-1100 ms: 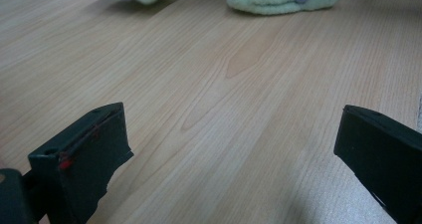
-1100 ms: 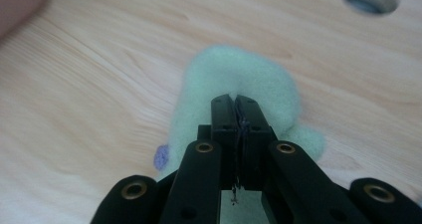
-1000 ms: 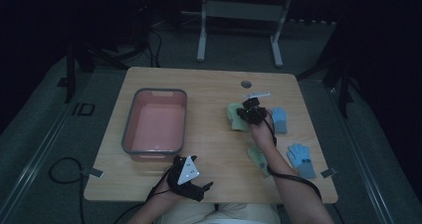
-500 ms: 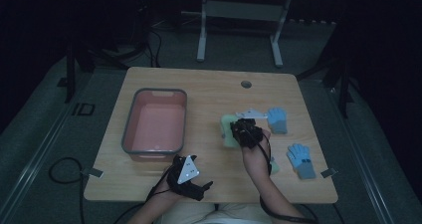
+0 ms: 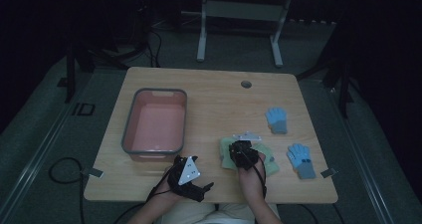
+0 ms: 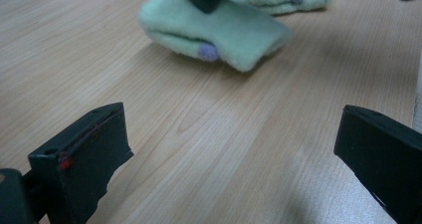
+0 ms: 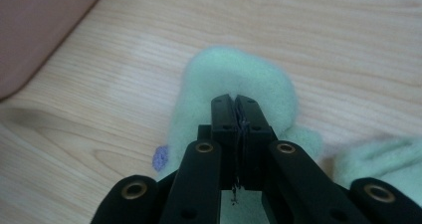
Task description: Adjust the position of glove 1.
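Right tool (image 5: 242, 152) clamps one green glove (image 5: 230, 153); two blue gloves (image 5: 276, 119) apart.

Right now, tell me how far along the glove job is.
Done: nothing sits in the bin yet. In hand: the right gripper is shut on a green glove, with a second green glove beside it. The left gripper is open over bare table. Left: likely both green gloves and the two blue gloves lying to the right.
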Available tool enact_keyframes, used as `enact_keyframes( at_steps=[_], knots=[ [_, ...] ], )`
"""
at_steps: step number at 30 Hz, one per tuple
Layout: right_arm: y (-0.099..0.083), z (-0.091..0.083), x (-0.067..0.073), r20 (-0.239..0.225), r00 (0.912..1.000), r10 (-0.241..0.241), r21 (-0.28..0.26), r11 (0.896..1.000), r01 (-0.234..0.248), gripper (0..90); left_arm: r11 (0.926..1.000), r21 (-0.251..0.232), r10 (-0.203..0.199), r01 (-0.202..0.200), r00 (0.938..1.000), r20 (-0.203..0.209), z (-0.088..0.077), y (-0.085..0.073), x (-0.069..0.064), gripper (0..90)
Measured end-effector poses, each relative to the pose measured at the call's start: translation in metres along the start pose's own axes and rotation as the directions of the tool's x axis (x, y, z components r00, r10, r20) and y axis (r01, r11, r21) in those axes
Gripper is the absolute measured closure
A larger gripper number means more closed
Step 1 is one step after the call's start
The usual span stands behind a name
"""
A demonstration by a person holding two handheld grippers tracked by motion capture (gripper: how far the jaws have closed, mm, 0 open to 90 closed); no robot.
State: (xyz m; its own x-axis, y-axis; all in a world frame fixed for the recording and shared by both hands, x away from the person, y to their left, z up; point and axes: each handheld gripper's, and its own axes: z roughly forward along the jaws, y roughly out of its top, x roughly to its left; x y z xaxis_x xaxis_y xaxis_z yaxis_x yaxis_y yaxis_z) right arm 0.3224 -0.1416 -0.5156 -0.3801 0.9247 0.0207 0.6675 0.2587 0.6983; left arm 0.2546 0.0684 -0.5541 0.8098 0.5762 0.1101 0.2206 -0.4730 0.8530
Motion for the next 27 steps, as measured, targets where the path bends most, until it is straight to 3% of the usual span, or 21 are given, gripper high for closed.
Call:
enact_keyframes(
  at_steps=[5,8,13,19,22,25,27],
  knots=[
    [-0.008,0.013,0.001,0.006,0.9995,-0.032,0.03,0.999,0.032,87.7,1.0,0.002,0.006,-0.006,1.0,0.004,0.0,0.0,0.0,0.5],
    [-0.012,0.021,-0.001,-0.024,0.9993,-0.029,0.053,0.998,0.03,86.5,1.0,0.004,0.005,-0.005,1.0,0.007,0.0,0.0,0.0,0.5],
    [-0.014,0.025,-0.006,-0.049,0.9959,-0.075,0.026,0.997,0.077,83.4,1.0,0.004,0.008,-0.008,0.9999,0.009,0.0,0.0,-0.001,0.5],
    [-0.008,0.023,-0.01,-0.075,0.9854,-0.153,0.014,0.988,0.154,68.9,1.0,0.007,0.002,-0.002,0.9999,0.014,0.0,0.0,0.0,0.5],
    [0.0,0.015,-0.018,-0.145,0.9721,-0.184,-0.011,0.983,0.185,68.0,1.0,0.004,0.0,0.0,0.9999,0.015,0.0,0.0,0.0,0.5],
    [0.005,0.002,-0.027,-0.175,0.9499,-0.259,-0.045,0.966,0.255,66.2,1.0,0.008,0.002,-0.002,0.9999,0.016,0.001,0.0,0.0,0.5],
    [0.007,-0.008,-0.037,-0.167,0.9412,-0.294,-0.071,0.956,0.285,66.3,1.0,0.007,0.001,-0.002,0.9999,0.013,0.001,0.0,0.0,0.5]
  ],
)
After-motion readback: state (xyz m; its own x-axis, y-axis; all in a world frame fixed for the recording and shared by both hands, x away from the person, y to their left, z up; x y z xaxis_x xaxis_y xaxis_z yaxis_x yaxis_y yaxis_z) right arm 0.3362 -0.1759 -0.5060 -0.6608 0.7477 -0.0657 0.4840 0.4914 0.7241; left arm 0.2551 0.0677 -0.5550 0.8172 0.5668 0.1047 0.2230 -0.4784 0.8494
